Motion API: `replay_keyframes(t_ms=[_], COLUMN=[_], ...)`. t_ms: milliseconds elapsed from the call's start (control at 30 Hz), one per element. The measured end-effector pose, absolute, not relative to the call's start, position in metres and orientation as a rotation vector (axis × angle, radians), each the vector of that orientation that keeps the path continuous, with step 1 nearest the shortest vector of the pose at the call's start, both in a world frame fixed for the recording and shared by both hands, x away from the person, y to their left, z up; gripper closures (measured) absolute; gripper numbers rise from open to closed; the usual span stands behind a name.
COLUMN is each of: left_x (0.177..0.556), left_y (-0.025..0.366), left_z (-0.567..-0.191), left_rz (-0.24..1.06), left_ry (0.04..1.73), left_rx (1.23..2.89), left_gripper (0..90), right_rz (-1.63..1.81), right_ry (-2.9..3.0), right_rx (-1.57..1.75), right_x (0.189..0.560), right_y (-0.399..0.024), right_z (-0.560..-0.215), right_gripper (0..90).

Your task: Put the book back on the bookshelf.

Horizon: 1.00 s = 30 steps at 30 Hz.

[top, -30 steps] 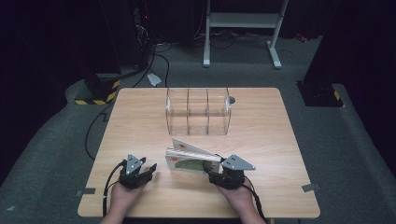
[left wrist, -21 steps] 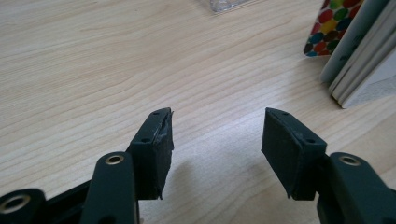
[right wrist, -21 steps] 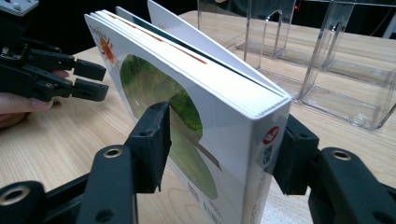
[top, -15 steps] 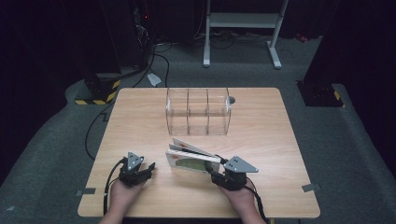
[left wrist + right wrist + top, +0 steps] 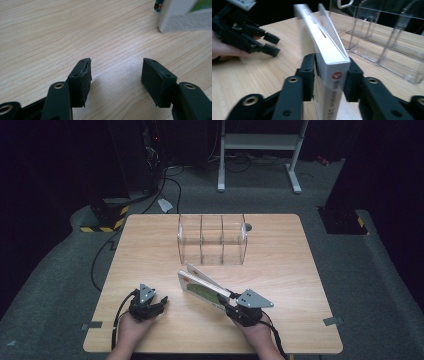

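1. The right gripper [image 5: 329, 75] has its two black jaws pressed on the spine end of a book [image 5: 332, 67]. The jaws have just been closing, and the book sits between them, one jaw on each side.
2. In the high view the right gripper [image 5: 231, 301] is near the front edge of the table [image 5: 150, 245], toward the right side. A hand [image 5: 257, 332] holds it from below.
3. The book [image 5: 202, 287] is white with some green on its cover. It stands on its edge, leaning a bit. One cover has fanned away from the pages at the far end.
4. The book reaches from the right gripper up and to the left, toward the middle of the table.
5. The left gripper [image 5: 115, 75] is loose, with nothing between its jaws. The jaws have just been opening. Under the gap there is bare wood.
6. In the high view the left gripper [image 5: 161, 303] rests near the front left of the table, well apart from the book. A hand [image 5: 131, 326] holds it too.
7. From the left gripper view, a corner of the book [image 5: 182, 17] shows at the top right.
8. Behind the book, near the far side of the table, stands a clear plastic holder [image 5: 212, 240] with three slots. It is near the book but not touching it.
9. Black cables [image 5: 107, 250] trail over the grey floor [image 5: 55, 285] on the left.
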<state>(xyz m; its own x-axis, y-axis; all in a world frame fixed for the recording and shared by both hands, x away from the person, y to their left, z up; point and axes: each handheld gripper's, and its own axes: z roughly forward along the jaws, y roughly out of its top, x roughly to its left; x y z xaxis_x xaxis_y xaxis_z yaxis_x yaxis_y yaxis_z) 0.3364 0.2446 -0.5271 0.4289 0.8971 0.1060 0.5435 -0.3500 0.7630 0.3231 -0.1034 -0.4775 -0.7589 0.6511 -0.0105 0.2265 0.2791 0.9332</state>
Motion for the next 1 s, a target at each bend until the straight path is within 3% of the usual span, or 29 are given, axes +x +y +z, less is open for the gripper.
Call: replay_keyframes(t_ms=[100, 1000], left_x=[0.337, 0.354], left_y=[0.245, 0.238], left_z=[-0.527, -0.527], left_rz=[0.689, 0.706], left_ry=[1.214, 1.230], left_rx=[2.027, 2.019], left_gripper=[41.6, 38.6], right_rz=[1.467, 1.397], right_ry=[2.175, 2.064], right_rx=[0.748, 0.898], right_x=[0.319, 0.311], right_y=[-0.099, -0.139], right_z=[-0.477, -0.475], right_gripper=[73.7, 73.8])
